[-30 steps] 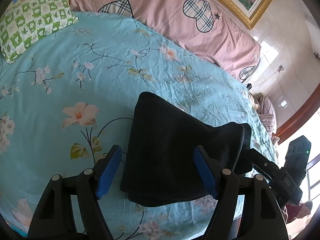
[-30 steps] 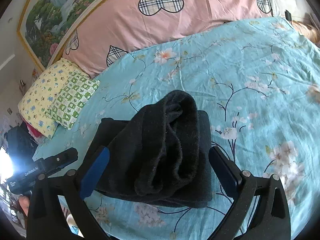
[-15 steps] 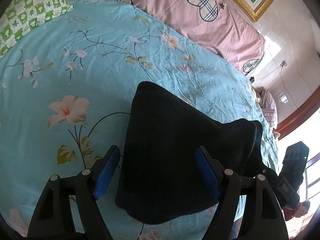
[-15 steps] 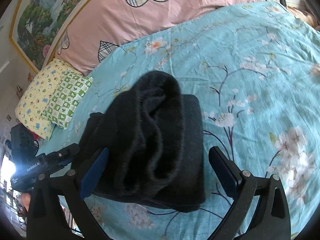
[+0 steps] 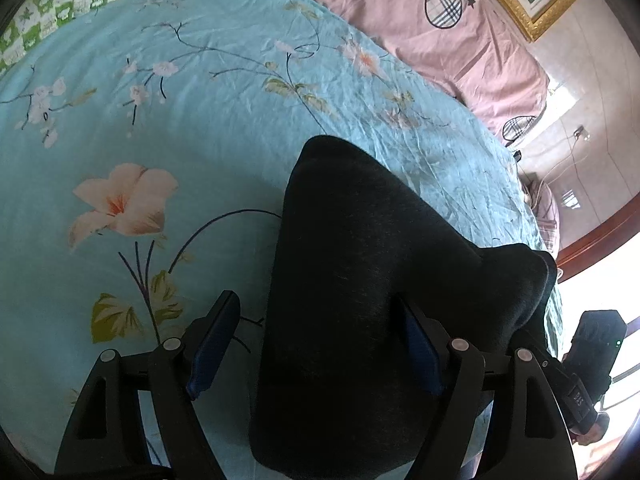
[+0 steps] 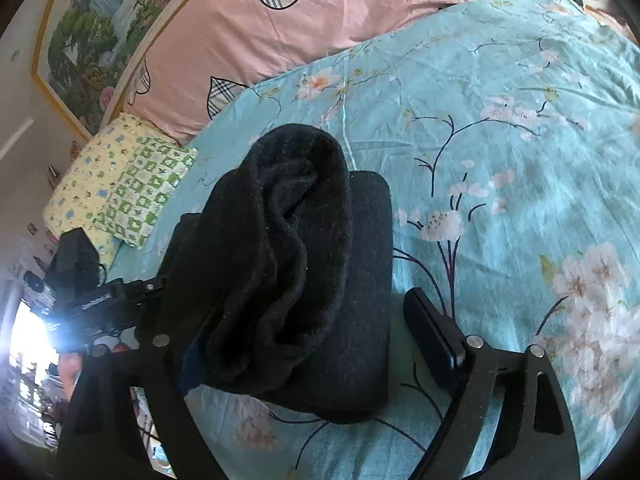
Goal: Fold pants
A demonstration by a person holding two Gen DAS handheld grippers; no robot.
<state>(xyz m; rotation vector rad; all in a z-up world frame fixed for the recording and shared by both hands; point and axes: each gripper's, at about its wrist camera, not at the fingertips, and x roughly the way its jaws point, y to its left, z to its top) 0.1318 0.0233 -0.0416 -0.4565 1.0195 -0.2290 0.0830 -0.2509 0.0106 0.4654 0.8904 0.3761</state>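
- The black pants lay folded on the blue flowered bedsheet, below a pink pillow.
- Left gripper and right gripper both stood spread wide, gripping nothing.
- Lettering on either gripper's body was unreadable.

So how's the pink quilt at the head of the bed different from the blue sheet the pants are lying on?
The pink quilt is bunched into a raised roll; the blue sheet lies spread flat. The quilt carries plaid hearts, the sheet blossoms on dark branches. The folded black pants rest on the sheet, not on the quilt. Both are lightly creased.
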